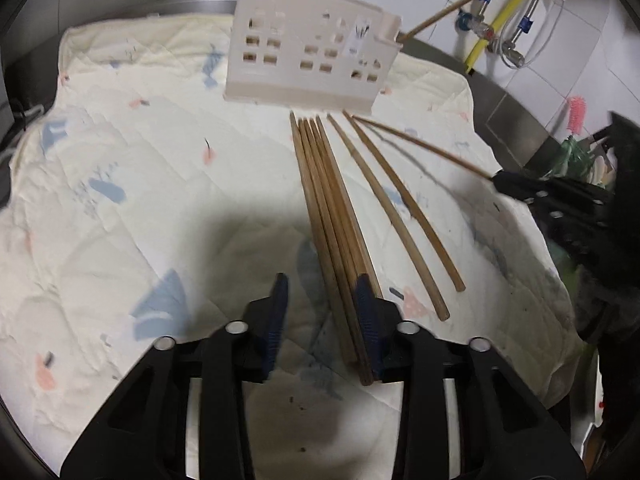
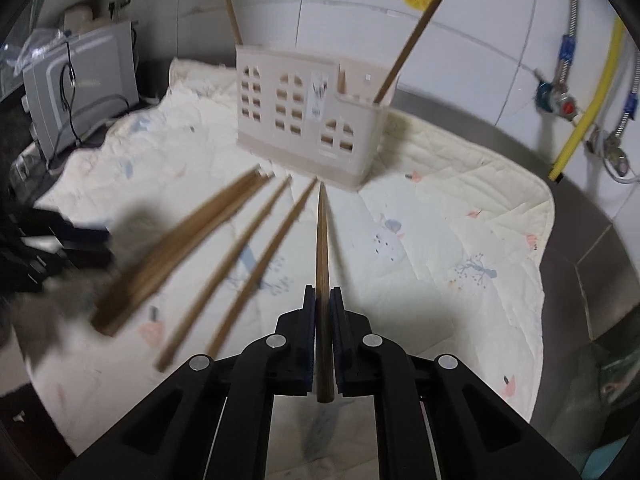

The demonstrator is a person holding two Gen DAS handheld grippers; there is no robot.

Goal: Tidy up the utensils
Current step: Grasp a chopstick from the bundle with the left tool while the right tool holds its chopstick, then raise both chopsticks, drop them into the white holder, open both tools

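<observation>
A beige utensil holder (image 1: 308, 60) with cut-out windows stands at the far side of a quilted cloth; it also shows in the right wrist view (image 2: 304, 120) with two chopsticks (image 2: 408, 48) standing in it. A bundle of several wooden chopsticks (image 1: 332, 220) lies on the cloth, with two loose ones (image 1: 384, 208) to its right. My left gripper (image 1: 322, 300) is open, its right finger beside the bundle's near end. My right gripper (image 2: 322, 300) is shut on one chopstick (image 2: 322, 248), which points toward the holder; it appears at the right edge of the left wrist view (image 1: 520, 188).
The cream quilted cloth (image 1: 120, 200) covers a metal counter (image 2: 580, 272). A grey appliance with cables (image 2: 80, 92) sits at the far left. Pipes, valves and a yellow hose (image 2: 588, 96) run along the tiled wall on the right. A pink brush (image 1: 576, 114) stands at the right.
</observation>
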